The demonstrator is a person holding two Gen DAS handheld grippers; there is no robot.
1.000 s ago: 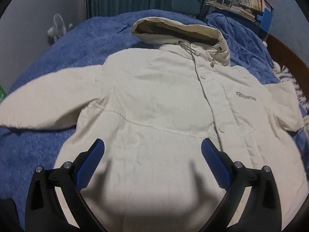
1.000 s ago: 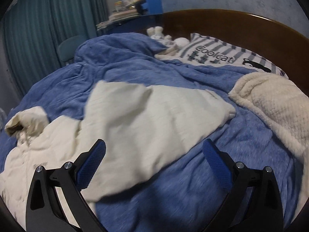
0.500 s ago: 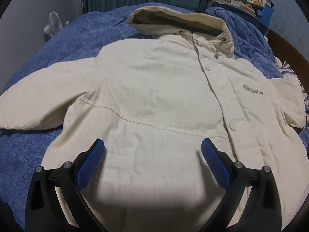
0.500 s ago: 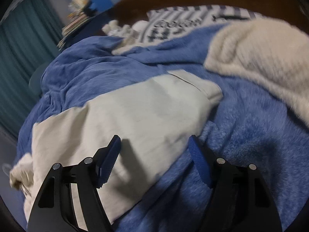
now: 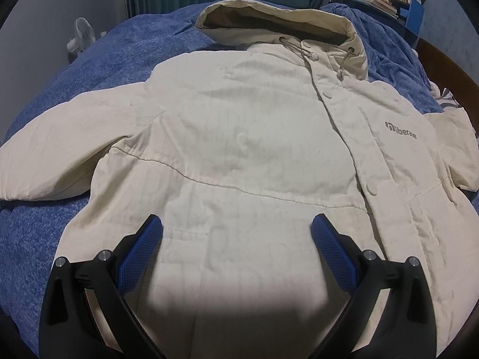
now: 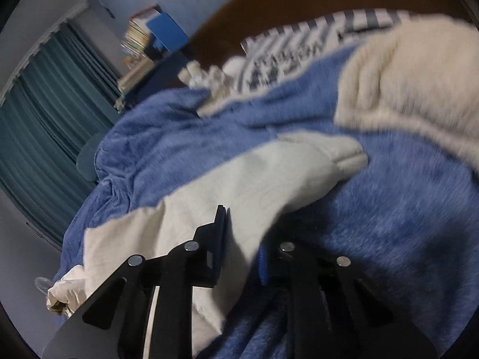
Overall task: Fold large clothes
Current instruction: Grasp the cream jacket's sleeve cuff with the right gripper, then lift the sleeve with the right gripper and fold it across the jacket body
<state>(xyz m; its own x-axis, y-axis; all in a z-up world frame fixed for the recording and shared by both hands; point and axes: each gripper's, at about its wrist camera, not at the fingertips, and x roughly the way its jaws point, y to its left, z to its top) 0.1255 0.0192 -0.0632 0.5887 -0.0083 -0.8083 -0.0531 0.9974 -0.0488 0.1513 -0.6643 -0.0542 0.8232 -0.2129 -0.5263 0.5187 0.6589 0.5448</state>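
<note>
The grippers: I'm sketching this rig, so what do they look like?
Both the left gripper and right gripper have matte black angular arms with cut-out slots, round silver pivot bolts, and blue knurled pads lining the jaws. No cables or markings show.

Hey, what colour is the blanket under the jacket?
Blue; the blanket under the cream jacket shows best in the left wrist view.

My left gripper (image 5: 236, 229) hangs level and square to the view, its two blue-padded fingers (image 5: 140, 252) spread wide with nothing between them. My right gripper (image 6: 242, 239) is rolled to one side, tilted in the frame, its fingers drawn close together and pinching cloth; one blue pad (image 6: 263, 264) shows only as a thin edge, the other is hidden.
</note>
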